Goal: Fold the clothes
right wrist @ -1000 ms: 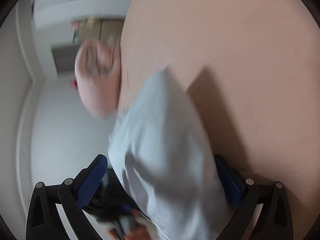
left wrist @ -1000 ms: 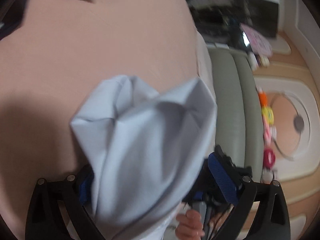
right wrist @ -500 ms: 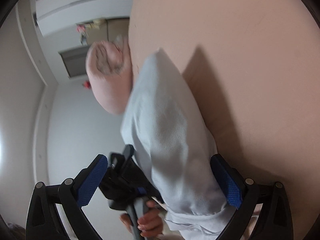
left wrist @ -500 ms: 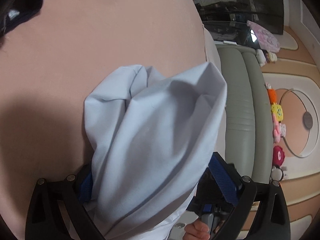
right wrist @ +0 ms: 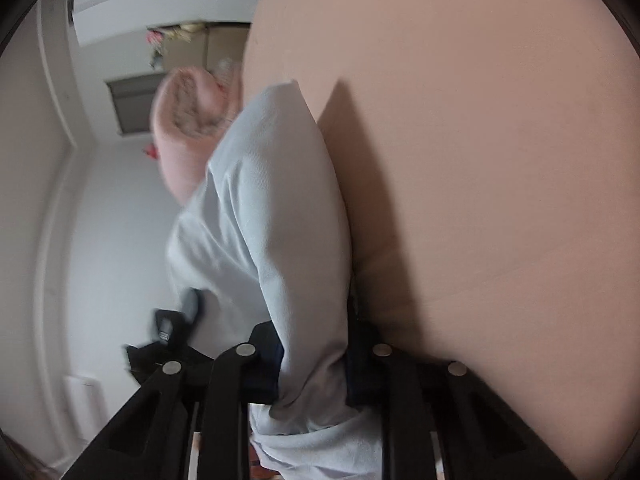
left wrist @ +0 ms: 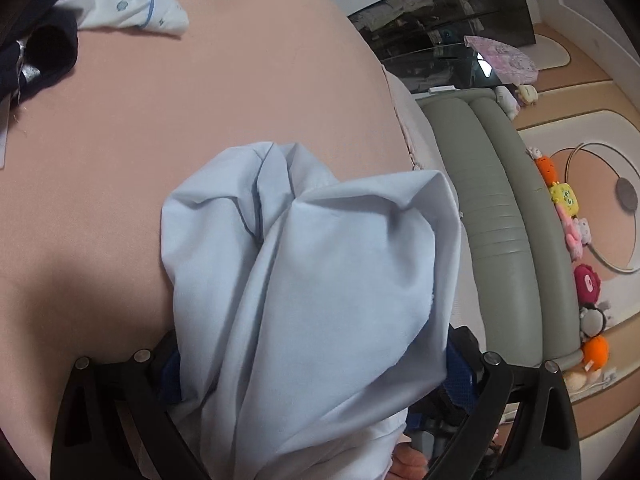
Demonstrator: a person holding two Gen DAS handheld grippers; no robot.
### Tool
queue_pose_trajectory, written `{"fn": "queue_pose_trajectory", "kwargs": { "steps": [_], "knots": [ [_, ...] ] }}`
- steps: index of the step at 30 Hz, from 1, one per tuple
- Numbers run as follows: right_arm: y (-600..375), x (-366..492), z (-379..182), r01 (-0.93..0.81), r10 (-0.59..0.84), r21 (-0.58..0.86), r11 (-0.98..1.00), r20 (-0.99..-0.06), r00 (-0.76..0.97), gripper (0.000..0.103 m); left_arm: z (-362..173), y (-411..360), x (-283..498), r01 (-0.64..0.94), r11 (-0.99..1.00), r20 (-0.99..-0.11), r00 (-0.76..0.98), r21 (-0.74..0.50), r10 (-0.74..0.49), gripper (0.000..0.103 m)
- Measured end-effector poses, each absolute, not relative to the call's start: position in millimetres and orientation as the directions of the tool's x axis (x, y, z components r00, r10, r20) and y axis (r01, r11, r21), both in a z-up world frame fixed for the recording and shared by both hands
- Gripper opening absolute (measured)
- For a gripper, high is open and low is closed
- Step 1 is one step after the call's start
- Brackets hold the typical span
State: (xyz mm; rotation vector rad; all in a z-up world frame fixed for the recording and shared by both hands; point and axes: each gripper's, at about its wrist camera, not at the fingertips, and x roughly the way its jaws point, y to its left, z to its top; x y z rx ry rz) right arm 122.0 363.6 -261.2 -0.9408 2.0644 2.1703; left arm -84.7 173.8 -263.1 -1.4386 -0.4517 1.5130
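- Over the pink bed sheet [left wrist: 240,92], the light blue garment [left wrist: 312,288] hangs bunched in front of both cameras, its folds draping down toward the sheet
- The right gripper [right wrist: 314,364] is clamped on a gathered strip of the garment, the cloth pinched tight between its blue pads
- The left gripper [left wrist: 316,364] has cloth lying between widely spread fingers; I cannot tell whether it grips
- A white printed garment [left wrist: 124,0] and dark clothing [left wrist: 40,56] lie at the far edge of the sheet
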Motion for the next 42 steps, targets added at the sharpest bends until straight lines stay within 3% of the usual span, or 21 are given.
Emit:
{"fn": "queue_pose_trajectory", "kwargs": {
  "steps": [1, 4, 6, 9, 15, 19, 26, 30, 42],
  "knots": [
    [362.9, 120.9, -258.5, -0.408, -0.388, 0.901, -0.149, -0.433, -0.814, 0.019, -263.4, 174.4, -84.9, -0.386, -0.469, -0.557, 0.157, -0.795, 0.815, 0.099],
    [360.5, 127.8, -253.2, -0.426, -0.364, 0.888, -0.171, -0.459, -0.810, 0.020, -268.1, 160.1, -81.9, -0.411, -0.504, -0.596, 0.130, -0.760, 0.792, 0.082],
    [360.7, 128.8, -252.9, -0.412, -0.361, 0.895, -0.173, -0.447, -0.819, 0.022, -271.4, 149.4, -82.8, -0.404, -0.524, -0.609, 0.110, -0.749, 0.786, 0.063],
    [359.1, 130.7, -249.8, -0.406, -0.367, 0.900, -0.159, -0.436, -0.822, 0.028, -278.0, 139.5, -87.7, -0.366, -0.526, -0.594, 0.097, -0.768, 0.799, 0.043],
    [354.8, 139.4, -238.7, -0.459, -0.321, 0.867, -0.195, -0.499, -0.805, 0.040, -280.6, 137.7, -89.2, -0.372, -0.502, -0.566, 0.080, -0.780, 0.821, 0.041],
    [345.2, 133.9, -225.0, -0.511, -0.257, 0.806, -0.299, -0.584, -0.770, 0.039, -280.7, 129.5, -86.0, -0.394, -0.492, -0.555, 0.059, -0.777, 0.830, 0.041],
    [314.1, 109.9, -185.5, -0.574, -0.059, 0.599, -0.559, -0.719, -0.693, 0.029, -267.2, 138.4, -76.5, -0.472, -0.502, -0.566, -0.008, -0.725, 0.824, 0.037],
    [310.2, 89.7, -166.9, -0.582, -0.003, 0.534, -0.613, -0.738, -0.675, 0.028, -257.6, 137.9, -70.5, -0.512, -0.494, -0.566, -0.019, -0.702, 0.824, 0.036],
    [332.6, 137.4, -106.7, -0.568, 0.126, 0.432, -0.700, -0.709, -0.694, 0.028, -215.7, 172.9, -53.4, -0.533, -0.370, -0.476, 0.072, -0.761, 0.876, 0.036]
  ]
}}
